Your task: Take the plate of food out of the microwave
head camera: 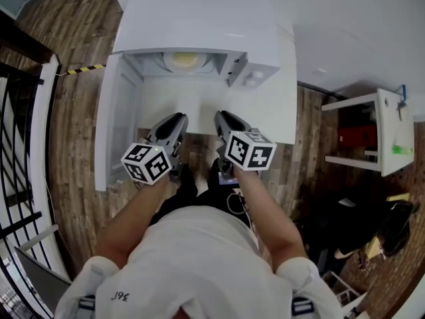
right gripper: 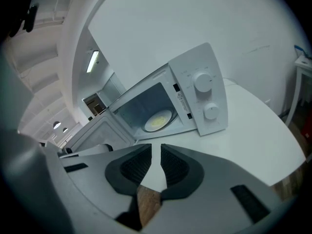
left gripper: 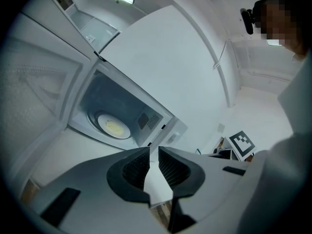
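Inside the open microwave [head camera: 199, 38] sits the plate of food [head camera: 185, 60]. Our left hand-held gripper [left gripper: 153, 150] and right hand-held gripper [right gripper: 156, 147] stand slightly spread, empty.

The left gripper [left gripper: 154, 150] is seen with its jaws held slightly apart; nothing is held between the ribbed pads [left gripper: 135, 167]; the white table [left gripper: 58, 152] is seen through the narrow gap. Beyond the fingertips and to their left, the microwave [left gripper: 165, 67] is seen with its door [left gripper: 34, 96] swung open; a plate [left gripper: 114, 126] of yellow food is set inside; a marker cube [left gripper: 242, 144] is seen to the right of the fingers.
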The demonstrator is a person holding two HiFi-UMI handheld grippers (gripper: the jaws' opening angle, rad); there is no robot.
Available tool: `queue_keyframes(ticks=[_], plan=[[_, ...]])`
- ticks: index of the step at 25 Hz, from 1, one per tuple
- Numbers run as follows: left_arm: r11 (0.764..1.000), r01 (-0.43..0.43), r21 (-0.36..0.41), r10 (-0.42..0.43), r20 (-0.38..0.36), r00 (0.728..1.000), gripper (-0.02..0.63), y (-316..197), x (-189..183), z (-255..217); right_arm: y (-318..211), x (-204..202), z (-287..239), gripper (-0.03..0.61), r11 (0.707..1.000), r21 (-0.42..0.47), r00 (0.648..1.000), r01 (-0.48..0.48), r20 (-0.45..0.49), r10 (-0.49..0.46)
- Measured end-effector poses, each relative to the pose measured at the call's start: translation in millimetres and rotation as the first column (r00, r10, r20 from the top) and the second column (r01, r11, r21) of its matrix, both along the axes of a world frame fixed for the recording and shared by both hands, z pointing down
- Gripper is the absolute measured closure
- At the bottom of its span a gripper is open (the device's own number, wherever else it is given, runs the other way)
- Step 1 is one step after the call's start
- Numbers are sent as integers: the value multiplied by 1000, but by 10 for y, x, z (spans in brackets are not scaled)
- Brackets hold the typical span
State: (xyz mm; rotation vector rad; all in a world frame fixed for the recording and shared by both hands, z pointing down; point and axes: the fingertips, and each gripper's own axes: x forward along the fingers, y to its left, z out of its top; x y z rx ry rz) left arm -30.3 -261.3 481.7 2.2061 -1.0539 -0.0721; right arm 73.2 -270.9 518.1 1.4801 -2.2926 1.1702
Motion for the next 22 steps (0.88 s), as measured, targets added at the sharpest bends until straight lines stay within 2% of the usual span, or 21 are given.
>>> queue_keyframes(ticks=[8,13,17,22], plan=[[996,74,-50,-74,7,997,572,-412,-87,301,-664,-275,285,525,999,-31,1000,27,-1,-27],[992,102,-75,-103,-10,995,571,-690,-106,419,-1131,-332,402,511,999,-35,999,12,-47,-14],[990,108,-87,-108,5,994,571,-851,-140,485,-1292,-337,473,511,999,-48,998,10,-66,-13],[987,125,-101,-125,5,992,571,-996,-193,561,-1479,-419,586,495,997,-71,999,-4,-40,1]])
